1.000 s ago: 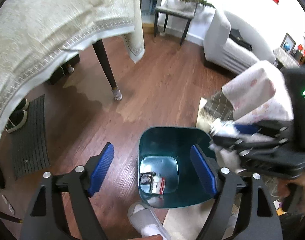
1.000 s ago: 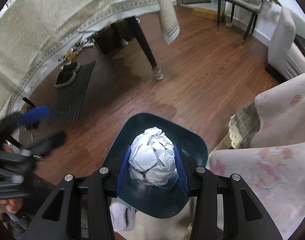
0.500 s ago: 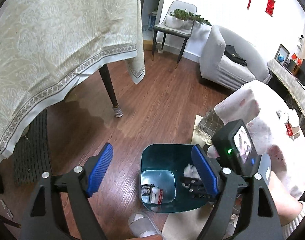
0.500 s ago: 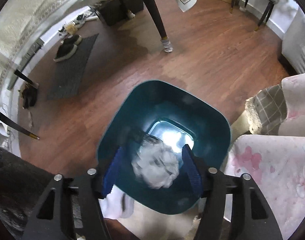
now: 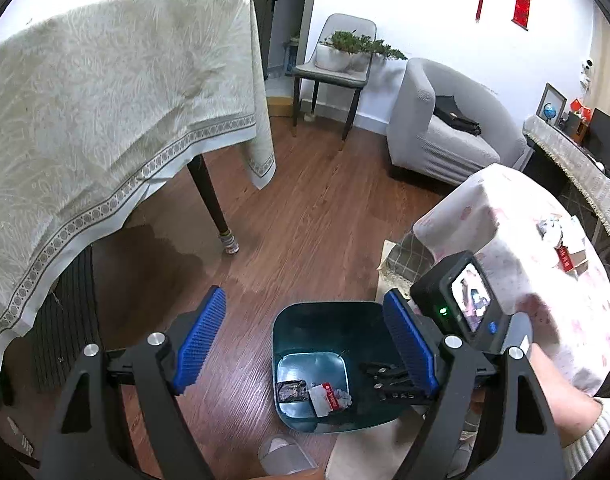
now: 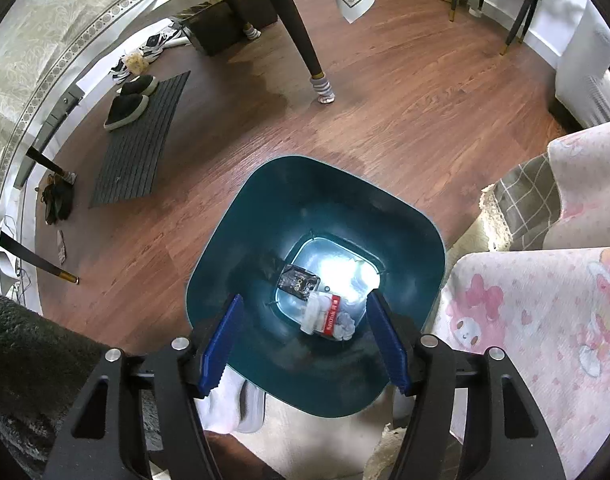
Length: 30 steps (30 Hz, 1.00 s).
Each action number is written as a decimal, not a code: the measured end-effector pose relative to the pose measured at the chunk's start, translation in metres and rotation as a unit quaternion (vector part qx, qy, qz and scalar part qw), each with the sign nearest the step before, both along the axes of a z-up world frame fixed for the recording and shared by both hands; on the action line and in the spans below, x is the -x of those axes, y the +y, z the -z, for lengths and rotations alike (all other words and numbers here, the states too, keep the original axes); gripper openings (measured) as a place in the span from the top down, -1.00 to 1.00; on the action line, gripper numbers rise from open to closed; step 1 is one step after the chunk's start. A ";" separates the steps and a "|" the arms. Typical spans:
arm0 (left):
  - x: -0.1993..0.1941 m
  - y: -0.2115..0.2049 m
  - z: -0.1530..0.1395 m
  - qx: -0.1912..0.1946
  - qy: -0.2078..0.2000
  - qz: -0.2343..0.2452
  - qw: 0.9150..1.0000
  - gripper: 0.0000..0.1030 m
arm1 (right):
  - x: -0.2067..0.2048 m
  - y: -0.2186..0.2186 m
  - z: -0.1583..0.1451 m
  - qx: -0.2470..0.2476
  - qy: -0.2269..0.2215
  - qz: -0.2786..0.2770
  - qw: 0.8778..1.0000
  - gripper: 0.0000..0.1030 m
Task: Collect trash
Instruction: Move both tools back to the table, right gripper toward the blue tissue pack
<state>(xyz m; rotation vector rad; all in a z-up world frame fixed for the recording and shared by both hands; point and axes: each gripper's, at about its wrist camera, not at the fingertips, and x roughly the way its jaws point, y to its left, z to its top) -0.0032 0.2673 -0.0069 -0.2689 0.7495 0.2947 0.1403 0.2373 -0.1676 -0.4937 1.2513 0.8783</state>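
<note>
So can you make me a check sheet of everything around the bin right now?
Surface: brown wood floor, dark patches near the table leg.
Job's things: teal bin on the floor; crumpled paper, red-and-white wrapper and dark packet at its bottom.
Clutter: slippers on a dark mat.
Grippers: right hand-held gripper over the bin, just opened, nothing between the jaws; left hand-held gripper open, empty.
Cables: nothing seen.
Surroundings: sofa, chair, pink cloth.
</note>
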 end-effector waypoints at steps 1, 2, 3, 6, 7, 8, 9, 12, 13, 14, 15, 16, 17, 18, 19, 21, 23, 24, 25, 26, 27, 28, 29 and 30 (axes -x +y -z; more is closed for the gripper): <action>0.000 -0.002 -0.004 -0.001 -0.004 0.001 1.000 -0.62 | 0.000 -0.001 -0.002 -0.003 -0.001 0.001 1.000 -0.26; 0.000 -0.003 -0.007 -0.002 -0.007 0.002 1.000 -0.62 | 0.000 -0.003 -0.005 -0.009 -0.003 0.002 1.000 -0.26; 0.001 -0.005 -0.011 -0.004 -0.013 0.004 1.000 -0.62 | 0.000 -0.005 -0.008 -0.016 -0.005 0.004 1.000 -0.26; 0.002 -0.009 -0.020 -0.008 -0.021 0.004 1.000 -0.67 | -0.001 -0.012 -0.021 -0.031 -0.015 0.006 0.999 -0.26; 0.003 -0.010 -0.021 -0.007 -0.024 0.004 1.000 -0.67 | -0.002 -0.015 -0.029 -0.040 -0.022 0.009 0.999 -0.26; 0.004 -0.011 -0.025 -0.006 -0.029 0.004 1.000 -0.68 | -0.002 -0.018 -0.035 -0.047 -0.026 0.010 0.999 -0.26; 0.005 -0.013 -0.027 -0.007 -0.032 0.005 0.999 -0.69 | -0.002 -0.021 -0.042 -0.056 -0.032 0.012 0.998 -0.26; 0.004 -0.017 -0.033 -0.012 -0.040 0.006 0.999 -0.74 | -0.001 -0.031 -0.069 -0.083 -0.056 0.016 0.995 -0.26; 0.003 -0.019 -0.035 -0.011 -0.043 0.007 0.999 -0.74 | -0.001 -0.035 -0.075 -0.089 -0.060 0.016 0.994 -0.26; 0.002 -0.021 -0.036 -0.011 -0.044 0.008 0.999 -0.74 | 0.000 -0.038 -0.082 -0.095 -0.066 0.017 0.993 -0.26; 0.000 -0.023 -0.037 -0.011 -0.044 0.010 0.999 -0.74 | 0.001 -0.043 -0.091 -0.103 -0.074 0.018 0.992 -0.26; -0.001 -0.025 -0.038 -0.012 -0.046 0.012 0.999 -0.74 | 0.002 -0.046 -0.098 -0.109 -0.080 0.020 0.991 -0.26; -0.003 -0.029 -0.039 -0.013 -0.048 0.015 0.999 -0.74 | 0.000 -0.049 -0.102 -0.113 -0.084 0.021 0.990 -0.26; -0.004 -0.031 -0.040 -0.014 -0.050 0.017 0.998 -0.74 | 0.000 -0.053 -0.109 -0.119 -0.089 0.024 0.989 -0.26; -0.006 -0.034 -0.041 -0.016 -0.053 0.018 0.998 -0.74 | -0.001 -0.060 -0.117 -0.126 -0.096 0.027 0.987 -0.26; -0.010 -0.039 -0.042 -0.014 -0.052 0.022 0.998 -0.74 | -0.002 -0.073 -0.130 -0.135 -0.109 0.036 0.984 -0.26; -0.015 -0.046 -0.044 -0.013 -0.058 0.029 0.998 -0.74 | -0.002 -0.085 -0.140 -0.141 -0.121 0.043 0.982 -0.26; -0.017 -0.051 -0.045 -0.016 -0.061 0.032 0.998 -0.74 | -0.002 -0.091 -0.145 -0.142 -0.127 0.046 0.981 -0.26; -0.018 -0.054 -0.046 -0.018 -0.063 0.035 0.997 -0.74 | -0.003 -0.098 -0.151 -0.144 -0.135 0.051 0.979 -0.26; -0.021 -0.060 -0.047 -0.019 -0.067 0.041 0.997 -0.74 | -0.004 -0.106 -0.156 -0.146 -0.141 0.056 0.978 -0.26; -0.023 -0.063 -0.048 -0.021 -0.068 0.044 0.997 -0.74 | -0.005 -0.114 -0.161 -0.149 -0.146 0.061 0.976 -0.26; -0.026 -0.066 -0.048 -0.022 -0.067 0.047 0.996 -0.74 | -0.006 -0.121 -0.164 -0.152 -0.150 0.065 0.975 -0.26; -0.030 -0.073 -0.048 -0.023 -0.067 0.053 0.996 -0.74 | -0.007 -0.129 -0.168 -0.154 -0.155 0.071 0.973 -0.26; -0.032 -0.077 -0.048 -0.024 -0.068 0.058 0.996 -0.74 | -0.008 -0.136 -0.172 -0.156 -0.159 0.076 0.972 -0.26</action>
